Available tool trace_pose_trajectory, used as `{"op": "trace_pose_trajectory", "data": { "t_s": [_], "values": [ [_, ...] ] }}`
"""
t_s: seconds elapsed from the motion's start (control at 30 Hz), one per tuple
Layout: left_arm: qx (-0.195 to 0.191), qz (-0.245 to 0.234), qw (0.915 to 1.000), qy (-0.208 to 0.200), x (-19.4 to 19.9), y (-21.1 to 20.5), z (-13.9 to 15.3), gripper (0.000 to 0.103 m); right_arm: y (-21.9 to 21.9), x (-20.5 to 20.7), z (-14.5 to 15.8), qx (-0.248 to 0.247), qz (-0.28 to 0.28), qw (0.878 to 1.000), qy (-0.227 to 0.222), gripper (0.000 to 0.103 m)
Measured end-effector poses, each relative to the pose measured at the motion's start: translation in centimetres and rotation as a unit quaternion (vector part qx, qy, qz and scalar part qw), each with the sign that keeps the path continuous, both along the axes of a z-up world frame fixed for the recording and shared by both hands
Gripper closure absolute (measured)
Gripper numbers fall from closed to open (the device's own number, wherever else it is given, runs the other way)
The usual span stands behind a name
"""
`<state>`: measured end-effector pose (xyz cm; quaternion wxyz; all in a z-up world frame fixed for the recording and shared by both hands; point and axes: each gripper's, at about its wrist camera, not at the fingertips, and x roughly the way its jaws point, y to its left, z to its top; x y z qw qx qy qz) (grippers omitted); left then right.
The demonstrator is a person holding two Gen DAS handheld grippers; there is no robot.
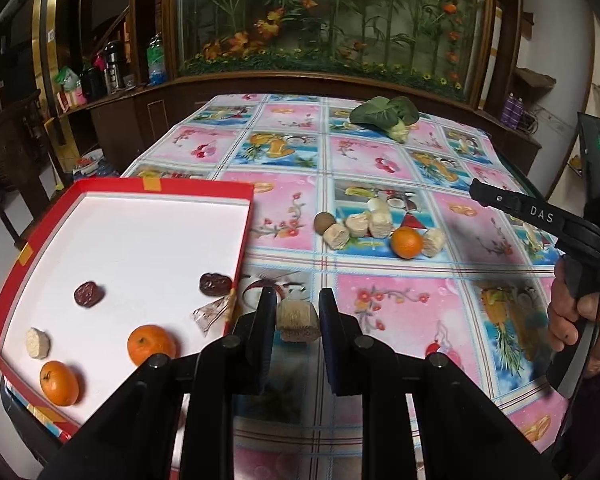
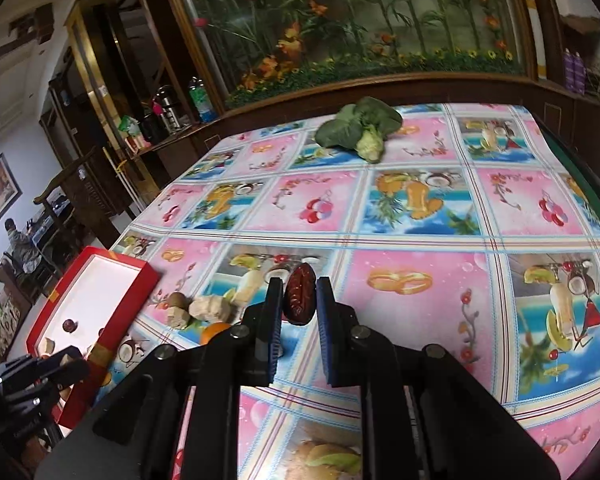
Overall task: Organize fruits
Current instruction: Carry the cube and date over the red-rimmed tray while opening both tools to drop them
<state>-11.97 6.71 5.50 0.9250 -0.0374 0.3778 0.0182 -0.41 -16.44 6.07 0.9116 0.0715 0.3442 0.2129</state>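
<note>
Left gripper (image 1: pixel 298 312): my fingers are clamped on a pale beige chunk (image 1: pixel 298 322), fibrous and cut flat at its end, held above the tablecloth (image 1: pixel 400 308) just beside the red box's near corner.
Right gripper (image 2: pixel 299 300): my fingers are pinched on a dark red date (image 2: pixel 298 296), wrinkled and glossy, standing on end between the pads, clear of the cloth.
Red box (image 1: pixel 236 248): shallow, white inside, at the table's left edge; in it lie two oranges (image 1: pixel 151 344), two dark wrinkled dates (image 1: pixel 88 294), one pale chunk slice (image 1: pixel 37 343) and a clear wrapper (image 1: pixel 214 314) against the right wall.
Loose pile (image 1: pixel 376 222): several pale fibrous chunks, a brown kiwi (image 1: pixel 325 222) at their left end and a bright orange touching them, mid-table.
Leafy green (image 1: pixel 384 114): dark leaves with a pale stem end, at the far edge, well apart from the rest.
</note>
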Motion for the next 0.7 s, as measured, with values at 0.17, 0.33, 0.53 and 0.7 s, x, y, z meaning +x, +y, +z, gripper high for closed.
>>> {"op": "trace_pose_trajectory", "data": {
  "t_s": [0.17,0.33,0.53,0.7],
  "values": [
    [-0.004,0.009,0.9999,0.003,-0.3,0.3,-0.2,0.083,1.1,-1.0,0.2,-0.03,0.003,0.999,-0.025,0.085],
    [0.004,0.011,0.9999,-0.006,-0.8,0.1,0.2,0.083,1.3,-1.3,0.3,-0.034,0.001,0.999,-0.034,0.085],
    [0.019,0.026,0.9989,-0.034,-1.7,0.7,1.6,0.083,1.5,-2.2,1.1,-0.035,0.001,0.997,-0.063,0.085],
    [0.028,0.048,0.9967,-0.059,-2.8,2.4,2.8,0.083,2.0,-2.3,0.8,-0.053,-0.007,0.996,-0.075,0.085]
  ]
}}
